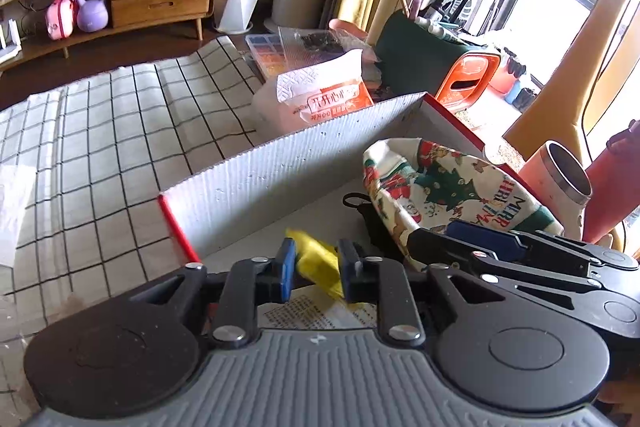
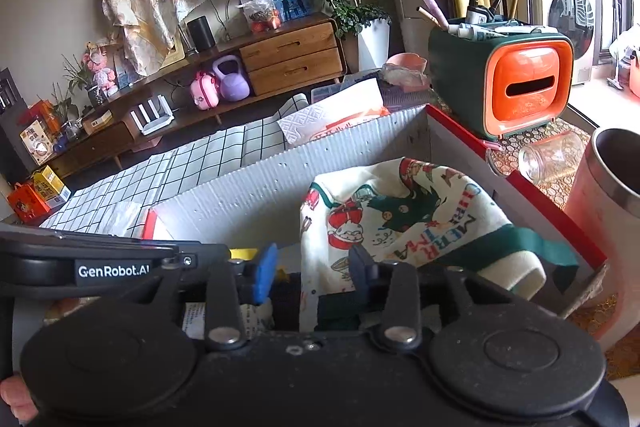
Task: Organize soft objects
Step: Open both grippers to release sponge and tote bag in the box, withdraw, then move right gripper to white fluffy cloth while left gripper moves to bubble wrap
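Note:
A white corrugated box (image 1: 280, 179) with red edges stands in front of both grippers. Inside it lies a Christmas-print cloth (image 1: 440, 187) (image 2: 400, 211), bunched up against the right side. My right gripper (image 2: 314, 273) is open; the cloth's near edge hangs between its blue pads and touches only the right one. My left gripper (image 1: 318, 267) is shut on a small yellow soft item (image 1: 316, 261) low over the box's near left part. A black item (image 1: 362, 213) lies beside the cloth. In the left wrist view the right gripper's fingers (image 1: 480, 241) rest against the cloth.
A checked tablecloth (image 1: 100, 131) spreads left of the box. Behind the box are a tissue pack (image 1: 320, 99) and a green and orange organizer (image 2: 520, 87) with brushes. A pink steel-lined cup (image 2: 612, 195) and a lying glass jar (image 2: 552, 155) are on the right.

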The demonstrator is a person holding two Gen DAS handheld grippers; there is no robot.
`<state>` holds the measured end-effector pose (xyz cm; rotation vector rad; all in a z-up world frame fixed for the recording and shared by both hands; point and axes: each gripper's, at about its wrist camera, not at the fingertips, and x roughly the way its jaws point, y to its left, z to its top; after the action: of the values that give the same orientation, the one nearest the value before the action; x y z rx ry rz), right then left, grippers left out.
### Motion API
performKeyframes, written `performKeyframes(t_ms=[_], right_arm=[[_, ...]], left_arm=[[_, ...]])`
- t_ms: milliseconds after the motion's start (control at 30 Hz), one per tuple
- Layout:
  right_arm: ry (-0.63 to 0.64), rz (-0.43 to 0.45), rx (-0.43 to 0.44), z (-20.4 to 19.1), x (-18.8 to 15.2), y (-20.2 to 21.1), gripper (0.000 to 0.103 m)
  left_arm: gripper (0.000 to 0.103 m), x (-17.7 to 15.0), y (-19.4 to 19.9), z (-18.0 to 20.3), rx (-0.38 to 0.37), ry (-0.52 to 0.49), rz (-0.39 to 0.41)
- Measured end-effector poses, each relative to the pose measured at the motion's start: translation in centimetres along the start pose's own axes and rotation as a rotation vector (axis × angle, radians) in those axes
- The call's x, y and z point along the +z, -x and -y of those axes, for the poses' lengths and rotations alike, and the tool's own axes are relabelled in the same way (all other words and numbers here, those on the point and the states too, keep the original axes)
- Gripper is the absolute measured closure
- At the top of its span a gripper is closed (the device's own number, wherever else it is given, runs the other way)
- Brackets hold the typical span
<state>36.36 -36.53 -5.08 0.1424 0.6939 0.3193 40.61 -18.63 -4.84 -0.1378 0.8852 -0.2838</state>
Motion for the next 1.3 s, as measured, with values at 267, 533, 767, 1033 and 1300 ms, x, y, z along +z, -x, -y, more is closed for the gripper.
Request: performKeyframes(t_ms=[267, 533, 767, 1033, 1300], right_arm=[[0.028, 0.012, -0.019, -1.3, 0.2, 2.1, 0.044], [0.062, 0.032, -0.016, -3.6, 0.2, 5.2, 0.034], [0.103, 0.052, 0.002, -6.4, -0.8, 7.9, 0.024], [0.12, 0.081, 0.046, -9.3, -1.5, 10.8, 0.013], [0.162, 0.103, 0.112, -12.9, -2.6, 12.5, 0.003]], left_arm=[[0.08, -0.6, 3.7, -0.5, 0.008, 0.009, 0.055], [0.079, -1.8, 8.0, -1.2, 0.033, 0.005, 0.101], [0.049, -3.7, 12.3, -2.4, 0.051, -0.001, 0.146], [0.042, -6.2, 17.4, -4.3, 0.054, -0.024, 0.198], [0.034, -9.3, 21.4, -7.0, 0.1, -0.033, 0.241]])
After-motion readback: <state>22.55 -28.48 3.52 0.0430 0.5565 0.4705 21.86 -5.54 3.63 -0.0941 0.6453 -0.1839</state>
